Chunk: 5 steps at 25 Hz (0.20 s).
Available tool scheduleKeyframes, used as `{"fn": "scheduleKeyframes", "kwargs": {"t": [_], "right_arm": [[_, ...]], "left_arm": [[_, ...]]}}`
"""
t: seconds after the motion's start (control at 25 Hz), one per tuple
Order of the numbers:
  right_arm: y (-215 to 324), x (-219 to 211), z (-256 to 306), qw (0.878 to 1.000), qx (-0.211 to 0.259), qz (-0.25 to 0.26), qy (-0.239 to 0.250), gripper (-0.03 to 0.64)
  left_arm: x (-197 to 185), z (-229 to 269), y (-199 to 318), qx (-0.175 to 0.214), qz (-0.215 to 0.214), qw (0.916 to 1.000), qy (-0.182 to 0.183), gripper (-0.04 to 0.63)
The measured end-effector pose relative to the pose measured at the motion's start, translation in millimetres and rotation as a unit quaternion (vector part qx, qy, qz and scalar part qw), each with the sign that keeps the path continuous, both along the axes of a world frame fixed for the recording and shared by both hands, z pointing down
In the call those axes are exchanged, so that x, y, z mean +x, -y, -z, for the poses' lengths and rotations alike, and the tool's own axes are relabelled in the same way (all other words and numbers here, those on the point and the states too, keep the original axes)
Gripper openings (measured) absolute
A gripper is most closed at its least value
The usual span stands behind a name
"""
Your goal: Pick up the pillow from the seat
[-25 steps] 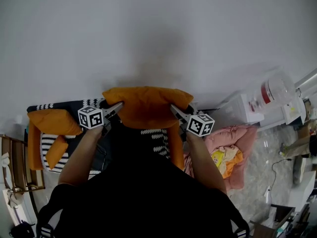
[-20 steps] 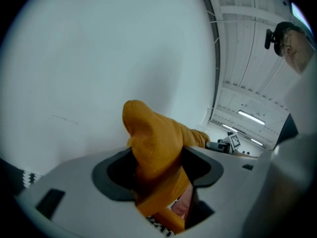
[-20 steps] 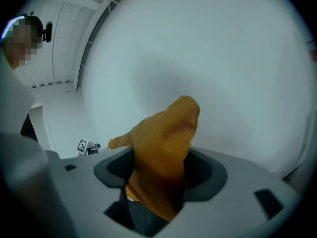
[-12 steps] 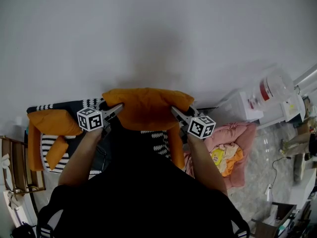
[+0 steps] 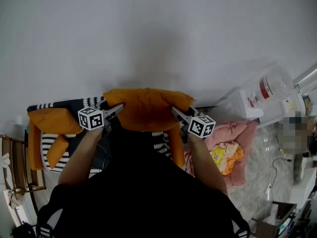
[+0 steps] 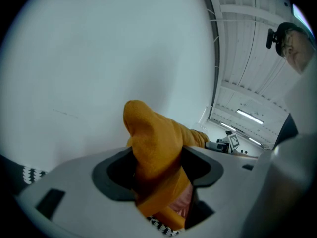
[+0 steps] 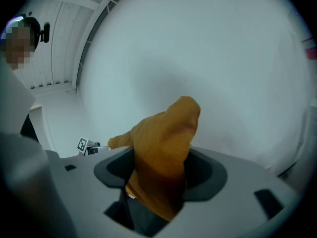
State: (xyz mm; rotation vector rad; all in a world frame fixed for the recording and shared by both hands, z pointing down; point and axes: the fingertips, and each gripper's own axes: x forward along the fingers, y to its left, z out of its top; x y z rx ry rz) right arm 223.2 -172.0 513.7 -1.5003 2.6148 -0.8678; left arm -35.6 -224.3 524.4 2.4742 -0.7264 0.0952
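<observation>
We hold an orange pillow (image 5: 147,108) stretched level between two hand-held grippers, in front of the chest and over a seat (image 5: 49,144) covered in black-and-white patterned cloth. We cannot tell whether the pillow's lower edge touches the seat.

The left gripper (image 5: 119,108) is clamped on the pillow's left end. In the left gripper view its jaws pinch a bunched corner of orange fabric that rises in a peak between them. The right gripper (image 5: 174,110) grips the right end the same way, its jaws closed tight on a similar fold of fabric. Each gripper carries a white cube with black square markers, and a bare forearm runs back from each to a black top filling the lower part of the head view.

A second orange pillow (image 5: 52,121) lies on the left part of the seat, with a smaller orange cushion (image 5: 57,151) just below it. A plain white wall (image 5: 148,33) stands behind everything. To the right, a pink cushion (image 5: 240,135) lies on the floor, near a white water dispenser (image 5: 270,95).
</observation>
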Motion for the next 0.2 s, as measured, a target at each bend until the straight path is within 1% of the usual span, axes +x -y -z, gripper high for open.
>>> {"fn": "scheduleKeyframes", "kwargs": {"t": [0.2], "right_arm": [[-1.2,1.8,-4.1,1.000,-0.004,0.001,0.001,0.295]], "left_arm": [[1.6,-4.0,-2.4,-0.004,0.000,1.0000,0.003,0.291]]}}
